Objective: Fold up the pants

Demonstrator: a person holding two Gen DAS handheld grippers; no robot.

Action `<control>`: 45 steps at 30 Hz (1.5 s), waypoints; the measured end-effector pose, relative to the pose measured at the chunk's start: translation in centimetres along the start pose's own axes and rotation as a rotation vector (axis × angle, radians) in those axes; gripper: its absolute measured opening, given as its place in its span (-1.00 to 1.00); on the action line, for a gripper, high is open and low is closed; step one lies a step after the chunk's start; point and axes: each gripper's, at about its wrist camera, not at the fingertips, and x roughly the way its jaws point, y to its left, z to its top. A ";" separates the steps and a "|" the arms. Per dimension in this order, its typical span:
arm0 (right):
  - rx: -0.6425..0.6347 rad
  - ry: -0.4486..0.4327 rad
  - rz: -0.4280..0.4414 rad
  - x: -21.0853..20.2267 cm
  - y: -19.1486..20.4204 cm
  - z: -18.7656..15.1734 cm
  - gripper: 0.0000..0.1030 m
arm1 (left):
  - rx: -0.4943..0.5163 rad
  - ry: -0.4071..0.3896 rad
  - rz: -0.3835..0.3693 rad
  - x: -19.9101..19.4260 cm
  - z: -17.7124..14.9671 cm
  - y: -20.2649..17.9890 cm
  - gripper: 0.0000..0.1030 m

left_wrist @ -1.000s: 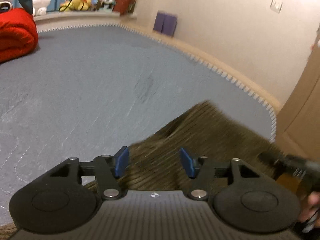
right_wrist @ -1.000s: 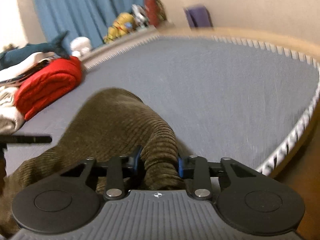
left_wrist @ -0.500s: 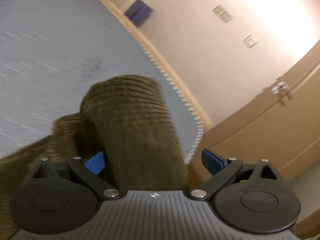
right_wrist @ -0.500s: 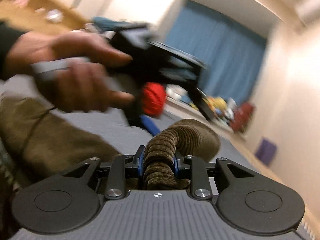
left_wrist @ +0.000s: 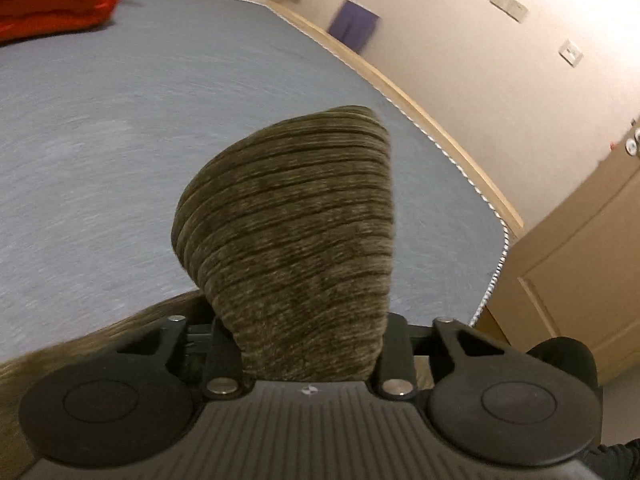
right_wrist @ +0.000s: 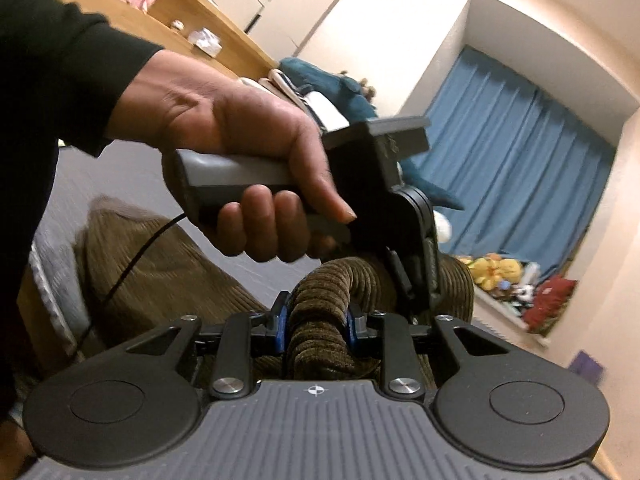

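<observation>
The olive-brown corduroy pants (left_wrist: 292, 216) rise in a thick rounded fold out of my left gripper (left_wrist: 308, 332). Its jaws are closing, and the cloth fills the gap and hides the pads. In the right wrist view a bunched roll of the pants (right_wrist: 320, 300) sits between the blue pads (right_wrist: 280, 320) of my right gripper (right_wrist: 316, 324). Those jaws are opening slightly while the pads still press the cloth. Just ahead, a person's hand (right_wrist: 248, 136) holds the left gripper (right_wrist: 404, 280), which clamps the same fold. More of the pants (right_wrist: 168, 264) lies on the bed to the left.
The grey-blue bed cover (left_wrist: 120, 140) spreads out ahead, with a red rolled blanket (left_wrist: 52, 0) at the far left. A wooden door (left_wrist: 580, 260) stands past the bed's right edge. Blue curtains (right_wrist: 520, 160) and plush toys (right_wrist: 496, 272) line the far window ledge.
The left jaws spread wide around the raised pants fold, then closed on it. The right gripper rolled and swung, still gripping cloth, and now faces the hand holding the left gripper.
</observation>
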 end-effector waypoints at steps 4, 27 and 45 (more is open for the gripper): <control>0.232 -0.076 0.222 -0.6 -0.4 1.6 -0.15 | -0.085 -0.027 0.009 -4.3 -2.2 5.8 -0.36; 0.920 0.421 0.234 8.5 -7.6 -4.1 0.59 | -0.546 -0.266 0.172 -15.7 -9.6 23.1 0.65; 0.795 0.491 0.232 9.4 -5.9 -3.5 0.44 | -0.555 -0.241 0.347 -17.3 -7.2 20.7 0.53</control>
